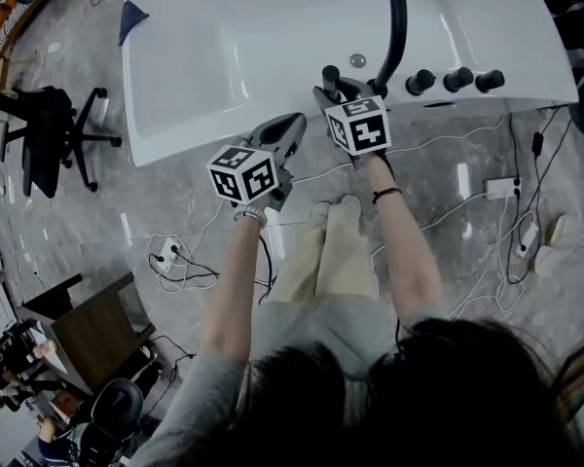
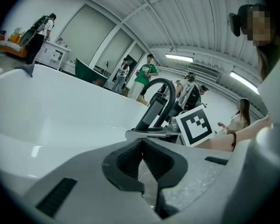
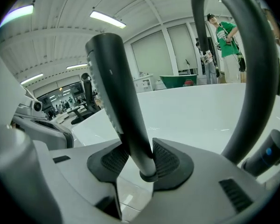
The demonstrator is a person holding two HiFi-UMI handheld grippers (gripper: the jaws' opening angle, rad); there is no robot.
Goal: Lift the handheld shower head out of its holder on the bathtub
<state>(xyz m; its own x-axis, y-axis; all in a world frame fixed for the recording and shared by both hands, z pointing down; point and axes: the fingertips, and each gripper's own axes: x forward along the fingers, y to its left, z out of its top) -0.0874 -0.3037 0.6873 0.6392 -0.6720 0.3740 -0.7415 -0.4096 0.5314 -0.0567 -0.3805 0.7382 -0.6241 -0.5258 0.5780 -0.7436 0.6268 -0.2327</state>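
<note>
The dark handheld shower head [image 3: 116, 92] stands upright in its holder on the white bathtub [image 1: 224, 56] rim, and its black hose [image 3: 252, 69] arches overhead. My right gripper [image 3: 137, 160] is shut on the lower part of its handle, a ribbed pad against each side. In the head view the shower head [image 1: 330, 74] shows just beyond the right gripper [image 1: 333, 91]. My left gripper [image 1: 290, 125] hovers at the tub's near edge, left of the right one. Its jaws [image 2: 141, 160] are shut on nothing. From there the shower head [image 2: 154, 111] is ahead to the right.
Three black knobs [image 1: 457, 79] sit on the tub rim right of the hose. Cables [image 1: 175, 256] and a power strip [image 1: 501, 188] lie on the floor by the tub. A black office chair [image 1: 49, 134] stands at the left. Several people stand beyond the tub.
</note>
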